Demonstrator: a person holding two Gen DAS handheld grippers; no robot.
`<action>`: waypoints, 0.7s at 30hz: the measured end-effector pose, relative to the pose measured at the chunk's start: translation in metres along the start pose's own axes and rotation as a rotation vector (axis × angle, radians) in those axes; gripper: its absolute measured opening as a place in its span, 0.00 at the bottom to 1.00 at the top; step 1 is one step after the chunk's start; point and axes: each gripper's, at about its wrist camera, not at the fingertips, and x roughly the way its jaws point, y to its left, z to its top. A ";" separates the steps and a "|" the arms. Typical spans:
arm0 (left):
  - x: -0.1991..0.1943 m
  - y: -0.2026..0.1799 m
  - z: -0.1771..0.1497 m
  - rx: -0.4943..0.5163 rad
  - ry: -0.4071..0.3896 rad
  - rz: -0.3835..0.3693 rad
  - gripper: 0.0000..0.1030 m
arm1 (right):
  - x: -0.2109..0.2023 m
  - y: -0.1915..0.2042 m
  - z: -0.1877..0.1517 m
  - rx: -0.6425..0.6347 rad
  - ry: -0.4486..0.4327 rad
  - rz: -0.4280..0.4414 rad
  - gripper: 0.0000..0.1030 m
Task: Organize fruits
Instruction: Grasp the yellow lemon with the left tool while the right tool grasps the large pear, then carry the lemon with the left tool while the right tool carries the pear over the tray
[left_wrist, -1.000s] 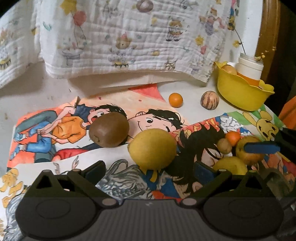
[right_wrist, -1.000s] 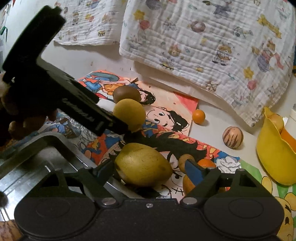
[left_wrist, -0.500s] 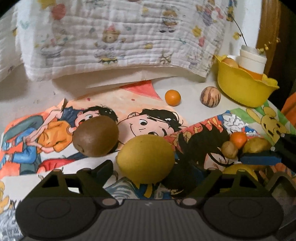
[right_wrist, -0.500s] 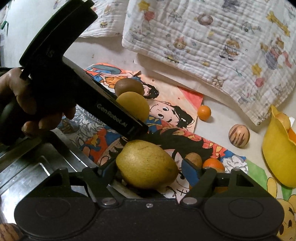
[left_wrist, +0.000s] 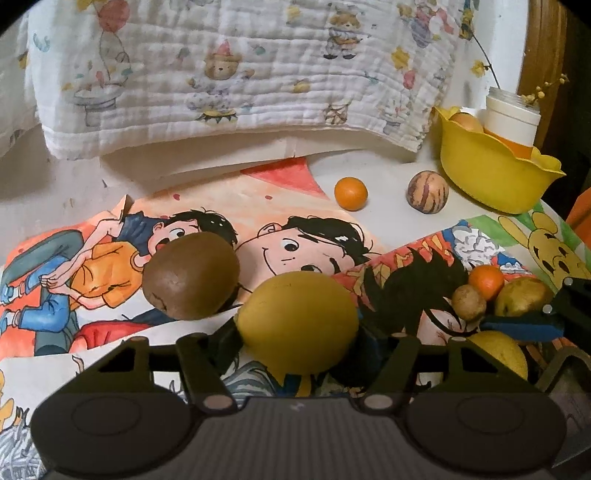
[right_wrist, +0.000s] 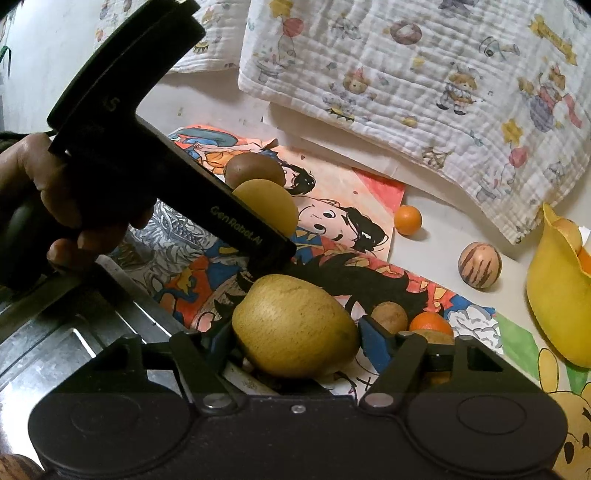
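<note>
Both hand-held grippers (left_wrist: 297, 338) (right_wrist: 293, 338) closed around fruits (left_wrist: 297, 323) (right_wrist: 295, 326).

A round yellow fruit (left_wrist: 297, 325) lies on the cartoon cloth, a brown kiwi (left_wrist: 192, 275) touching its left. A yellow pear (right_wrist: 295, 326) lies on its side nearby. A small orange (left_wrist: 351, 194) and a striped ball-like fruit (left_wrist: 427, 192) sit apart near the yellow bowl (left_wrist: 491, 177).

Your left tool (left_wrist: 297, 332) has a brown fruit (left_wrist: 192, 275) crowding its left side. Past it the counter (left_wrist: 66, 192) lies open up to the hanging cloth (left_wrist: 240, 74). On your right, small fruits (right_wrist: 410, 319) and the yellow bowl (left_wrist: 495, 173) block the way.
</note>
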 end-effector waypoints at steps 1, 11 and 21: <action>0.001 -0.001 0.000 0.002 -0.001 0.003 0.68 | 0.000 0.000 0.000 0.004 0.000 -0.002 0.70; -0.002 -0.003 -0.002 0.004 -0.001 0.005 0.65 | -0.001 0.002 -0.002 -0.009 -0.031 -0.012 0.68; -0.027 -0.001 -0.014 -0.011 -0.018 -0.002 0.65 | -0.006 -0.001 -0.006 0.027 -0.059 0.012 0.67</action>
